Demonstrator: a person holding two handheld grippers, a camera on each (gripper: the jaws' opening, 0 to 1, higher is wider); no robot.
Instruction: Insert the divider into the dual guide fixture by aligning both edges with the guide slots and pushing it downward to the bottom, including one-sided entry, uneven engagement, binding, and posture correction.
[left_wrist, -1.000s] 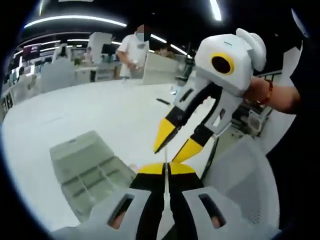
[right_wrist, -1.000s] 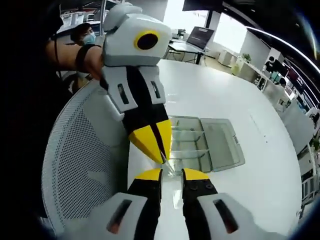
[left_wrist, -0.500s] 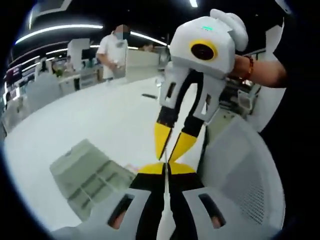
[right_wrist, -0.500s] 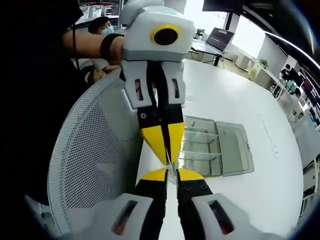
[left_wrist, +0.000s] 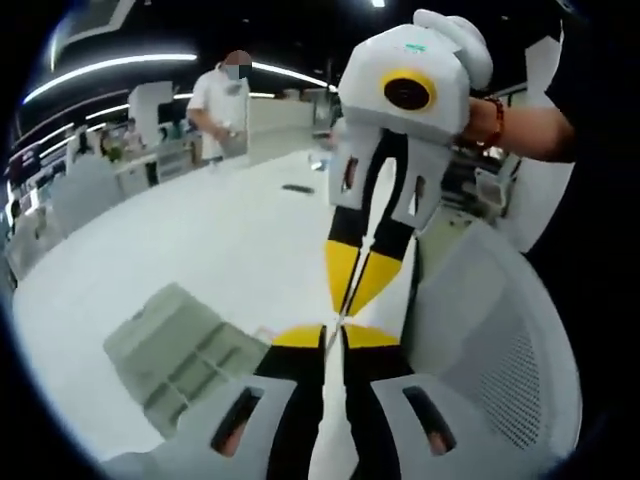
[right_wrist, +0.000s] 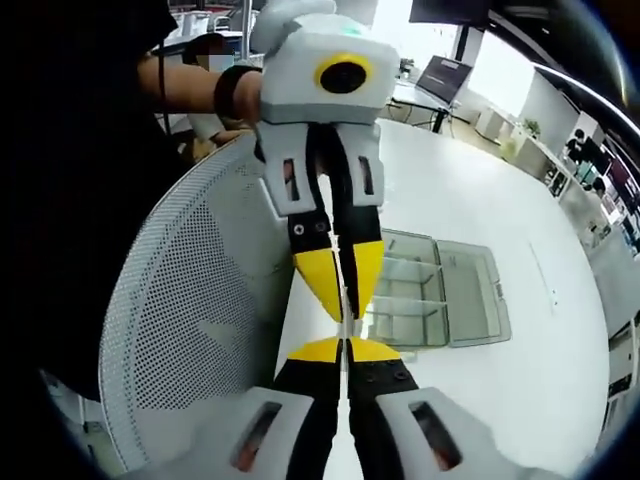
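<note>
I see my left gripper (left_wrist: 332, 337) and right gripper (right_wrist: 345, 348) tip to tip above the white table (left_wrist: 200, 240), both clamped edge-on onto the thin clear divider (right_wrist: 347, 322); the clear guide fixture (right_wrist: 430, 290) lies on the table just beyond, apart from it

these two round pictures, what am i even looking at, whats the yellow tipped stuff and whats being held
A person holds a two-jaw gripper in each hand, and each carries a fisheye camera looking along its own jaws. In the left gripper view, the left gripper rises from the bottom and the right gripper faces it from above. The right gripper view mirrors this: right gripper below, left gripper above. Both look shut on a thin clear divider seen edge-on between them. On the white table lies a clear compartment fixture, apart from the grippers. A white mesh chair stands beside.
</note>
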